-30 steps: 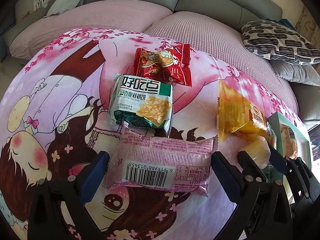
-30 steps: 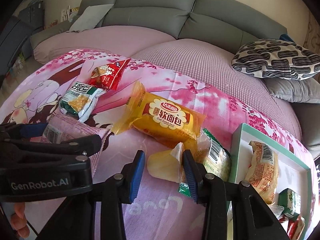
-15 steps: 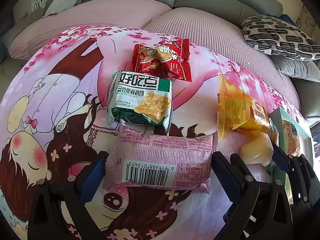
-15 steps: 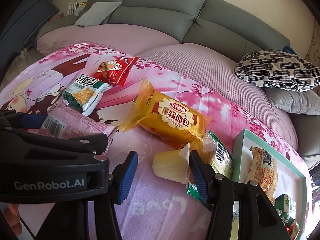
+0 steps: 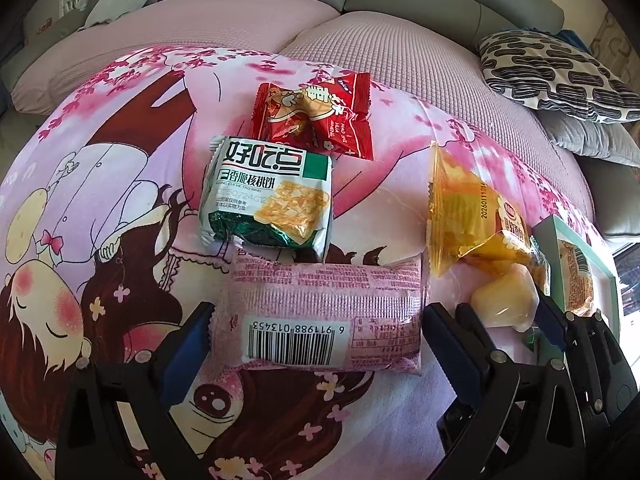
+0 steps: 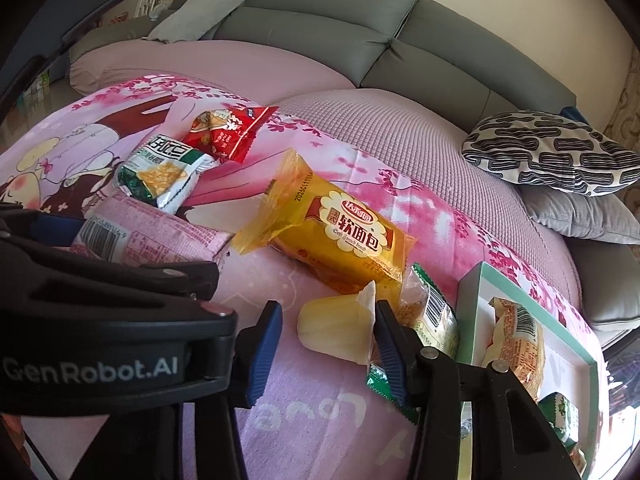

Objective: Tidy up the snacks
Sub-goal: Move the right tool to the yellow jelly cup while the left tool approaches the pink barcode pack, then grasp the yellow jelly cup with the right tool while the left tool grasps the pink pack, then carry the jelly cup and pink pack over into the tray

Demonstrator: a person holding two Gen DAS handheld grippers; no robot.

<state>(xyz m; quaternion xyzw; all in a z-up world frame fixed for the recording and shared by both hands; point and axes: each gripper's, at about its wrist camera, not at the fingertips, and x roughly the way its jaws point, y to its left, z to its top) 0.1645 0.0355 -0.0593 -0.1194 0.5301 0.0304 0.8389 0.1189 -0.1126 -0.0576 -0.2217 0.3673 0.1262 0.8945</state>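
A pink snack packet (image 5: 324, 316) lies barcode-up on the cartoon blanket (image 5: 100, 200). My left gripper (image 5: 316, 320) stands wide open across it, one pad at each short end. A pale yellow jelly cup (image 6: 336, 332) lies on its side between the fingers of my right gripper (image 6: 326, 314). Those jaws are closing. The right pad touches the cup's lid and a gap shows at the left pad. A yellow bread packet (image 6: 336, 232) lies just behind the cup. A green-white biscuit packet (image 5: 272, 196) and a red packet (image 5: 316, 120) lie beyond the pink one.
A white box with a mint-green rim (image 6: 472, 280) sits at the right and holds several packets. A green-edged packet (image 6: 432, 316) lies between the cup and the box. Grey sofa backs and a patterned cushion (image 6: 552, 152) stand behind.
The right jaws widened around the jelly cup, then narrowed again. The right view tilted a little. The left gripper and the pink packet kept their places.
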